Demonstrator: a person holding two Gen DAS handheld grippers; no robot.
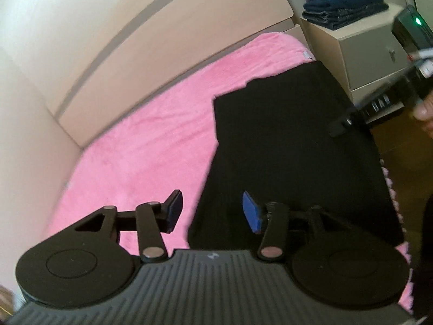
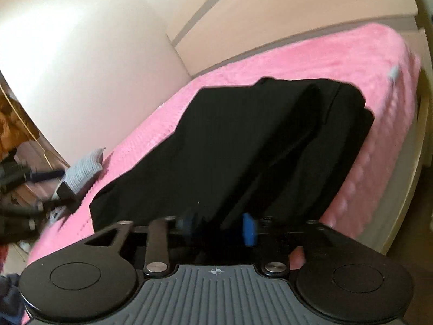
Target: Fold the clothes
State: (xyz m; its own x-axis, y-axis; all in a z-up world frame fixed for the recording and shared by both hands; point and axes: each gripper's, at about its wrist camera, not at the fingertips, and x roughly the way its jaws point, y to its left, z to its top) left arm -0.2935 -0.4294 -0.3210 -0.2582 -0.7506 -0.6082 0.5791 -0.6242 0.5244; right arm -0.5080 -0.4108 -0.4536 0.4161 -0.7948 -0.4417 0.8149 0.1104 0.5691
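A black garment (image 1: 292, 146) lies partly folded on the pink blanket (image 1: 140, 140) near the bed's right edge. My left gripper (image 1: 212, 211) is open and empty, hovering above the garment's near left edge. My right gripper (image 2: 219, 228) is at the garment's near edge (image 2: 243, 146), its blue pads (image 2: 249, 228) apart with black fabric between them; the view is blurred. The right gripper also shows in the left wrist view (image 1: 341, 127), over the garment's right side.
A beige nightstand (image 1: 360, 51) holds a stack of folded clothes (image 1: 343, 2) past the bed's far right corner. A grey folded cloth (image 2: 84, 168) lies on the blanket (image 2: 338, 54) at the left. A headboard and wall border the bed.
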